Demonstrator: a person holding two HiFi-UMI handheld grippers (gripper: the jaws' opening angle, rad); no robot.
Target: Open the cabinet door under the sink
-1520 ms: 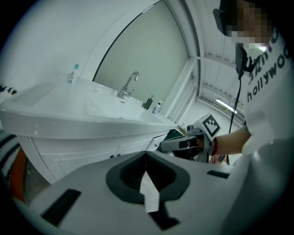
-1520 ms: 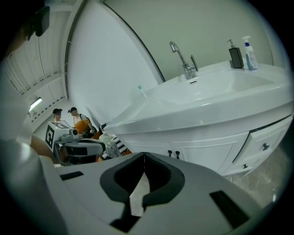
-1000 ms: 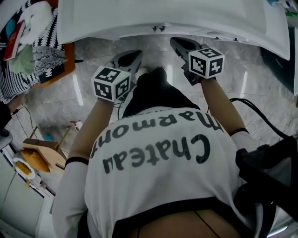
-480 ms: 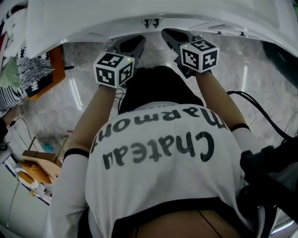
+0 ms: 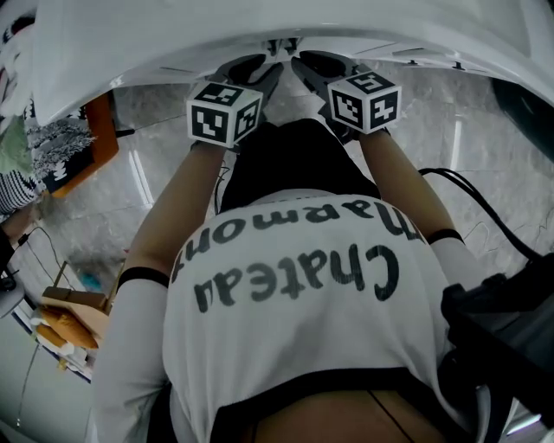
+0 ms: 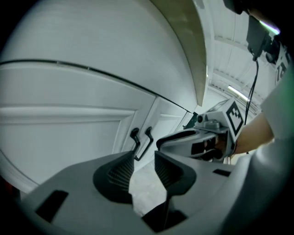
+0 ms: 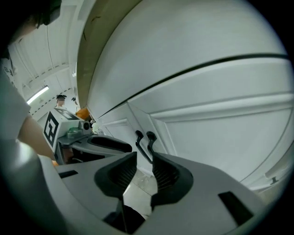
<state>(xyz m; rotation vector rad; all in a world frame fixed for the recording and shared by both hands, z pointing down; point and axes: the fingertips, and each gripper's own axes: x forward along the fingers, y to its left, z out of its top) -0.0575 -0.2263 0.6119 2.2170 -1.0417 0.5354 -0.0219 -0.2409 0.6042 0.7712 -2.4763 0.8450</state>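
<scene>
On the left, your left gripper (image 6: 144,156) hung released in front of the white cabinet door (image 6: 69,128) under the sink. Its jaws had just been opening, and between the ribbed pads (image 6: 122,173) lay only pale floor (image 6: 143,186) — no part of the door. Ahead of its tips, where the two closed doors met, stood two dark handles (image 6: 134,135) side by side, near but untouched. Further right, your right gripper (image 7: 145,156) was likewise released, its jaws freshly parted and clamping nothing. The right-hand handle (image 7: 150,137) rose just beyond its tips, roughly in line with the gap. Both grippers sat close together beneath the white counter edge (image 5: 260,26).
</scene>
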